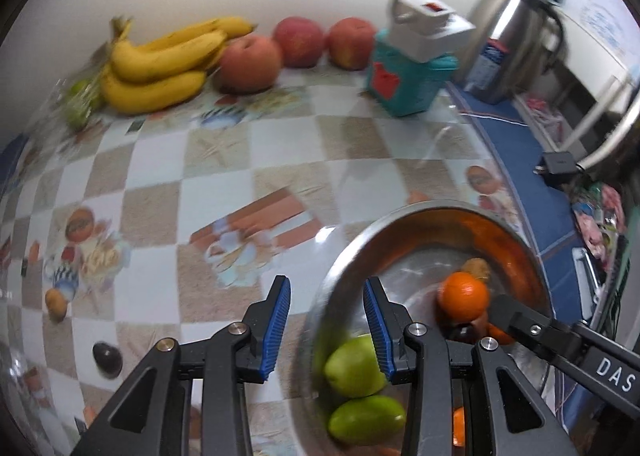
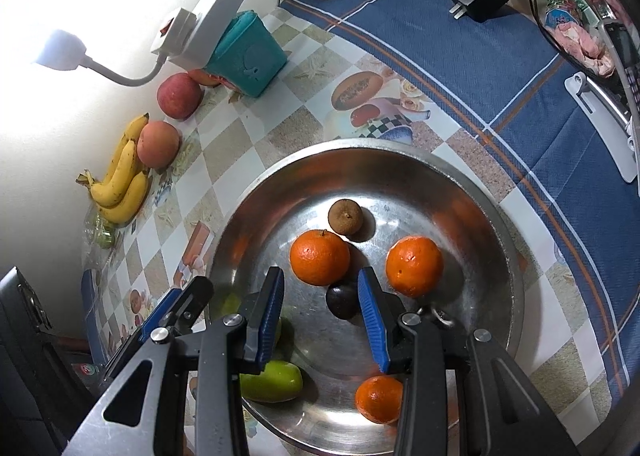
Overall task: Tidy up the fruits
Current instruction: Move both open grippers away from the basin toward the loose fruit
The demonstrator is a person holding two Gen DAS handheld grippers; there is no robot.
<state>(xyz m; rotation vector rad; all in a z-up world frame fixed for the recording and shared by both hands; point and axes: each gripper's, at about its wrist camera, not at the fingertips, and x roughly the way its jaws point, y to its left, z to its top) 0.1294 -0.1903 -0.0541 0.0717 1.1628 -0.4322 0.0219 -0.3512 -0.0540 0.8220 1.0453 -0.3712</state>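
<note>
- Three oranges [image 2: 320, 258], two green fruits [image 1: 354, 366] and two small dark ones lie in your steel bowl [image 2: 400, 159].
- Your right gripper [image 2: 322, 314] hangs spread and empty over a dark fruit [image 2: 342, 302].
- Your left gripper [image 1: 326, 330] straddles the bowl's rim, pinching nothing.
- Bananas [image 1: 160, 59] and apples [image 1: 250, 63] line the wall.

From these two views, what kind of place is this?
Most likely a home kitchen or dining table. A fruit-print checked tablecloth covers it, a steel bowl holds fruit, bananas lie by the wall, and a steel thermos jug stands at the back.
</note>
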